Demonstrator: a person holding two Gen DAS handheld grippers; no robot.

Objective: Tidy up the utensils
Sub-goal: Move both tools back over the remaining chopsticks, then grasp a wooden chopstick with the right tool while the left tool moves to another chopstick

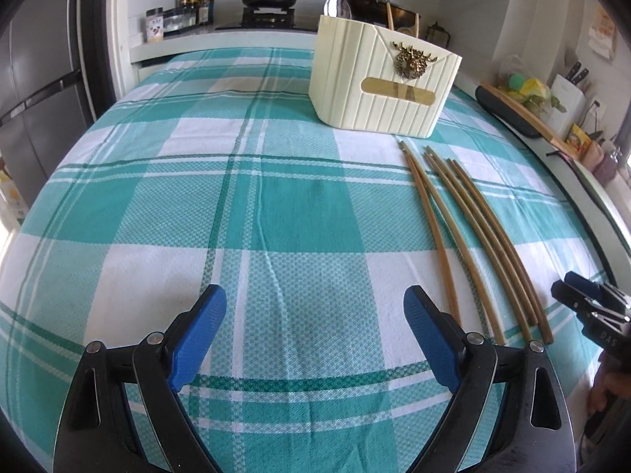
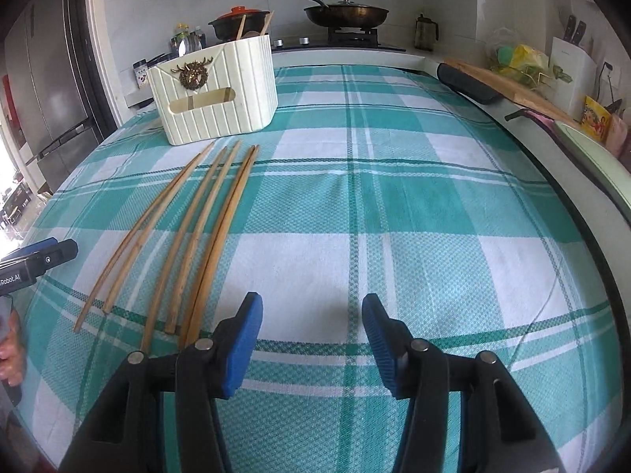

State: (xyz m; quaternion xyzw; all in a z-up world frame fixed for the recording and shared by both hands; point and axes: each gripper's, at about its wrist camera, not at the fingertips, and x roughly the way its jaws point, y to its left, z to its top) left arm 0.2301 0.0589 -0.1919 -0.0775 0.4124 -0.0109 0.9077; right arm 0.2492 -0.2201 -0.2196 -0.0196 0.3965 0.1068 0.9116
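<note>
Evidently nothing was yet grasped. Both tools hung above the desk (image 1: 276, 205) with its teal checked cloth. The left hand-held gripper (image 1: 315, 323) was released, its blue pads well apart over bare cloth, and the right hand-held gripper (image 2: 311, 327) was likewise spread with nothing between its pads.

6 chopsticks (image 2: 189, 236) lay flat on the cloth in a loose fan, thin tips toward the holder (image 2: 221, 90) and thick ends toward the camera. They sat just left of the right tool; its left pad was beside the nearest 2 thick ends. In the left wrist view the same chopsticks (image 1: 473, 228) lay to the right, with the holder (image 1: 382, 82) beyond them. That cream holder stood upright near the far side, and a spoon (image 1: 337, 6) and 2 wooden handles already rose from it.

My reading was that the step in hand was picking up chopsticks to stand them in the holder. The right tool looked better placed. A good grasp would likely take 1 adjacent pair near the thick ends, pads straddling across the sticks, low to the cloth. Pinching too far back could let the tips droop. Neighbouring sticks lay close, so a careless close might drag them along.
</note>
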